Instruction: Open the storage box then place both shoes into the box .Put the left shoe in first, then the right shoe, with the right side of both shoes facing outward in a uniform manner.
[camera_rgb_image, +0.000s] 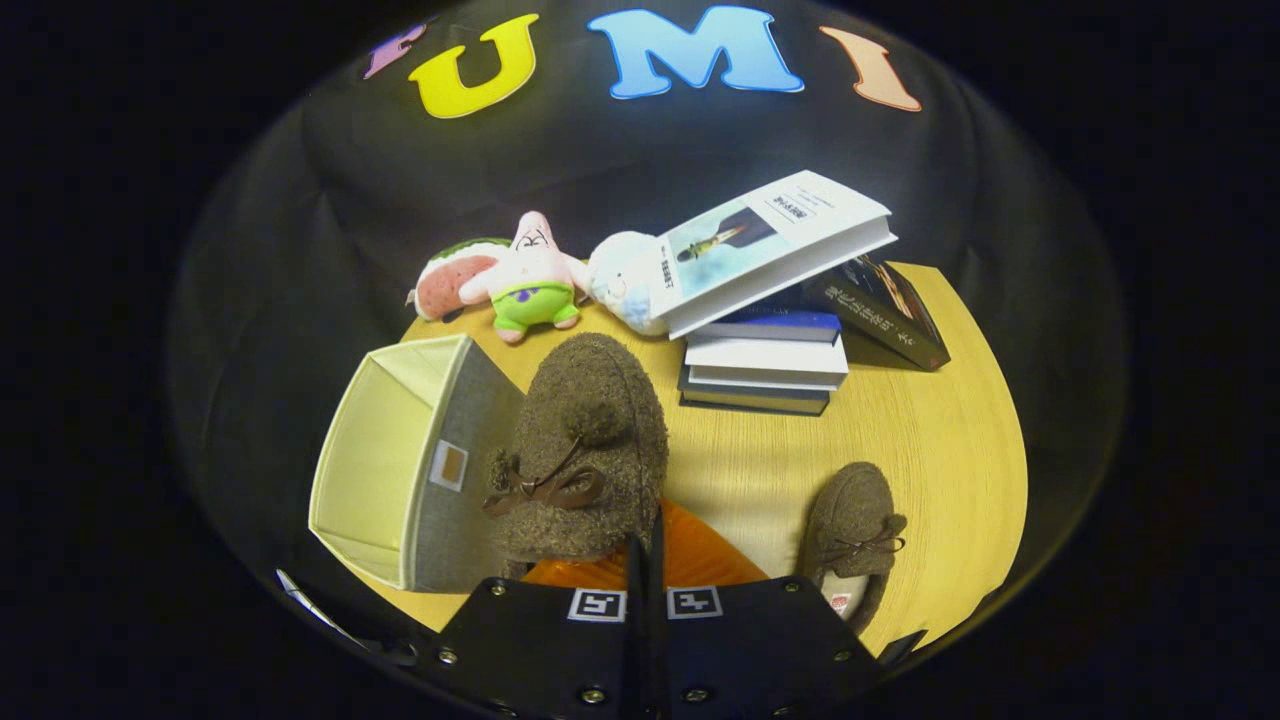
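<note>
Gripper fingers pressed together, pinching the heel of a fuzzy brown slipper shoe with a bow | held shoe just right of the open pale-yellow fabric storage box lying on its side | second matching brown shoe on the wooden table, well right of fingers

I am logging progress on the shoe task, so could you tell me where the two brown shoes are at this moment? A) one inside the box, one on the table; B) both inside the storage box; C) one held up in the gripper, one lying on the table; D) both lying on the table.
C: the gripper is shut on the raised shoe beside the open storage box, while the other shoe lies on the table.
</note>
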